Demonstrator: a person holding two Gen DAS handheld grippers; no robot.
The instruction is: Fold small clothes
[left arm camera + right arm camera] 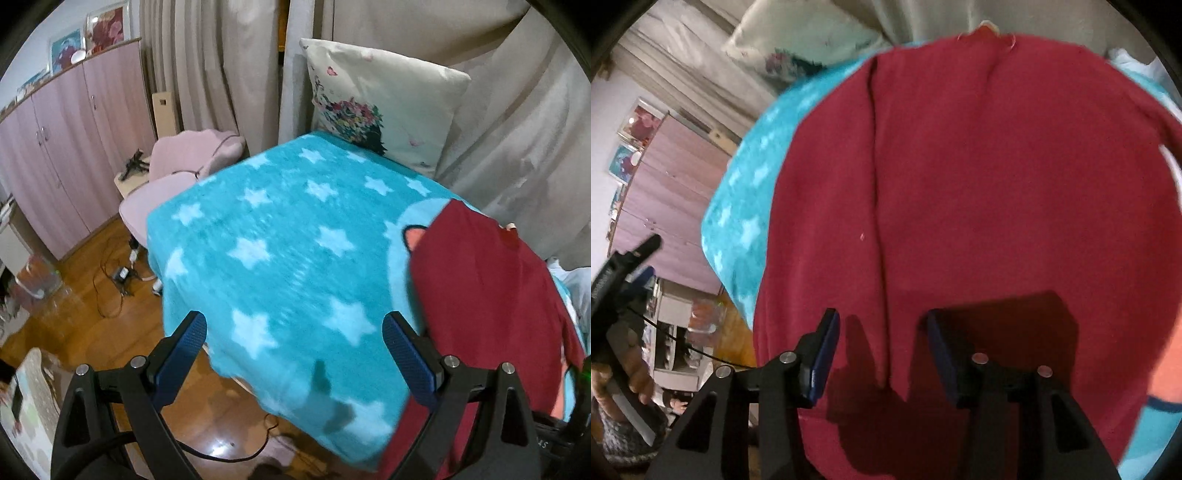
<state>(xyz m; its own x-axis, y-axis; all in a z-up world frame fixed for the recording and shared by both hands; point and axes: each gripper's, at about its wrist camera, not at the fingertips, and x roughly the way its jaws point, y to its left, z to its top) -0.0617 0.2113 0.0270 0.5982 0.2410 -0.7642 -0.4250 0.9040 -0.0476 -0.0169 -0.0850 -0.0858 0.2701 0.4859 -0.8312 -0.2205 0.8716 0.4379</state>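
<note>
A dark red garment [484, 295] lies spread on a turquoise star-print blanket [280, 236] over a table, at the right in the left wrist view. It fills the right wrist view [979, 184], with a lengthwise fold line down its middle. My left gripper [293, 332] is open and empty, above the blanket's near edge, left of the garment. My right gripper [881, 325] is open and empty, low over the garment's near hem. The left gripper also shows at the far left of the right wrist view [624, 266].
A floral pillow [380, 107] leans against beige curtains [221, 62] behind the table. A pink chair [184, 170] stands at the table's left. Pink wardrobes [66, 140] line the left wall. Cables and a power adapter [120, 275] lie on the wooden floor.
</note>
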